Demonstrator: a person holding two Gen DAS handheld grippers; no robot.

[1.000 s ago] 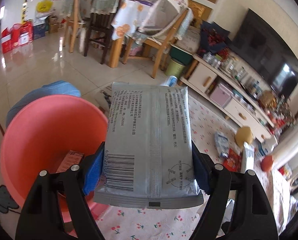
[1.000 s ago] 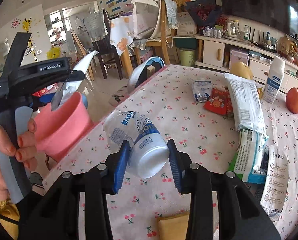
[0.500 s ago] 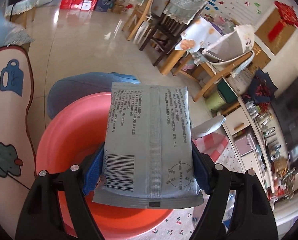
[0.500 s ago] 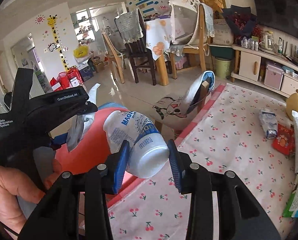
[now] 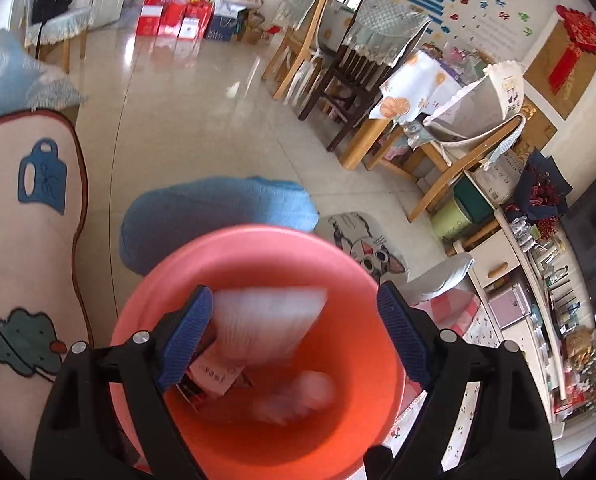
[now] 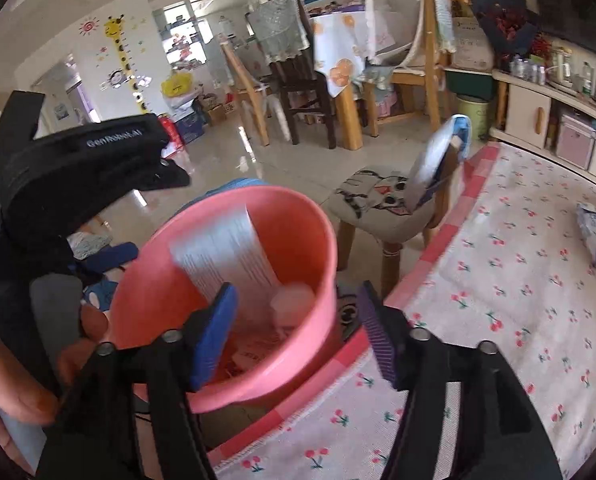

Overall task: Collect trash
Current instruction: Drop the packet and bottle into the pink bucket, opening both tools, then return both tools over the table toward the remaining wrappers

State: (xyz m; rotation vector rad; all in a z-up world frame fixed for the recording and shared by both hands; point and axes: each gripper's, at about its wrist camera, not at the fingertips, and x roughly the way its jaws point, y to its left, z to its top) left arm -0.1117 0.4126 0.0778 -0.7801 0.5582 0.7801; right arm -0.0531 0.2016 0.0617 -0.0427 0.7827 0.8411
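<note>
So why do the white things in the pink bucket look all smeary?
Left wrist view: the silver packet and white bottle are streaked with motion blur inside the round pink plastic bucket, while the room stays sharp. Right wrist view: the same smearing, with window glare on the shiny tiled floor.

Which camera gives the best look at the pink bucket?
The right wrist view: it shows the pink bucket whole, rim and outer wall, beside the table. The left wrist view looks straight down into it, showing mostly its inside.
</note>
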